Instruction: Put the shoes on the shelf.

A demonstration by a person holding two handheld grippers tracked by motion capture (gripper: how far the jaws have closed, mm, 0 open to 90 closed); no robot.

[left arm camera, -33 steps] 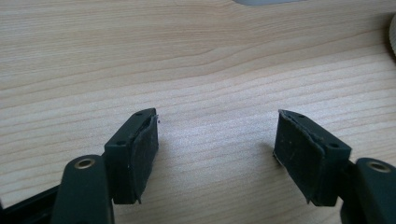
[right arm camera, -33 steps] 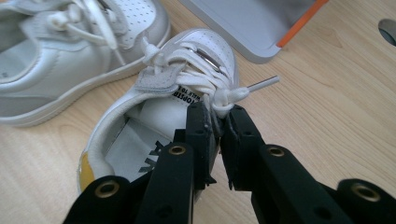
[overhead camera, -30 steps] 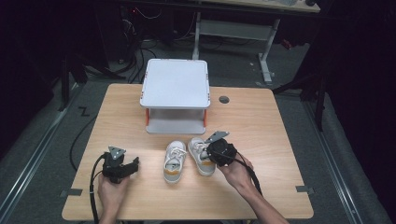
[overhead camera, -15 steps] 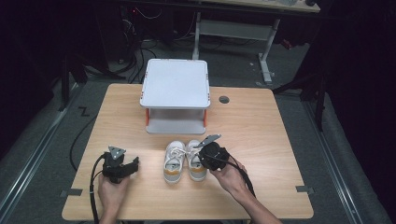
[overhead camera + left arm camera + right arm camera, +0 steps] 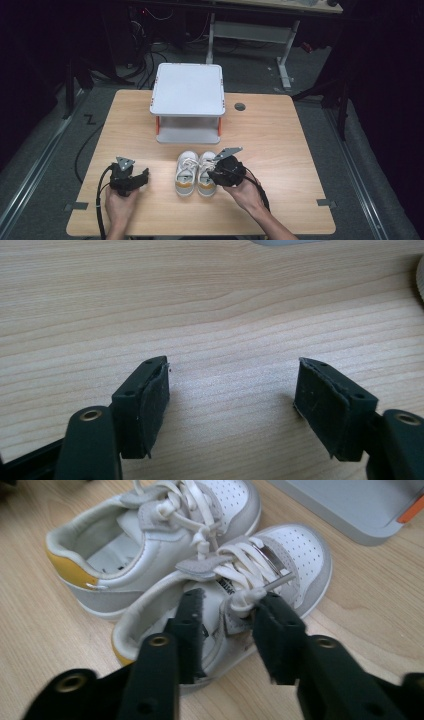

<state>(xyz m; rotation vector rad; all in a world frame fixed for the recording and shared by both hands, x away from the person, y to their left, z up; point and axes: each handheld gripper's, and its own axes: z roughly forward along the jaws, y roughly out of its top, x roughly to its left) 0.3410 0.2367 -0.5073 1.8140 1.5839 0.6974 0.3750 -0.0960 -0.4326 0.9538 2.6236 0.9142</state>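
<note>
A pair of small white shoes with yellow heels stands side by side on the wooden table (image 5: 280,140). My right gripper (image 5: 215,173) (image 5: 227,616) is down on the right shoe (image 5: 205,167) (image 5: 297,555). One jaw sits inside the shoe's opening and the other on its outer side, closed in on the side wall and tongue. The left shoe (image 5: 185,172) (image 5: 150,550) stands untouched against it. My left gripper (image 5: 143,176) (image 5: 232,385) is held over bare wood to the left of the shoes, jaws wide apart with nothing between them.
A white two-level shelf stand (image 5: 187,92) (image 5: 350,505) with orange posts stands just behind the shoes at the table's middle back. A round cable hole (image 5: 240,106) lies to its right. Dark floor and cables surround the table.
My right gripper has moved left onto the right shoe and its jaws have come in on the shoe's side. The left gripper has stayed still.
</note>
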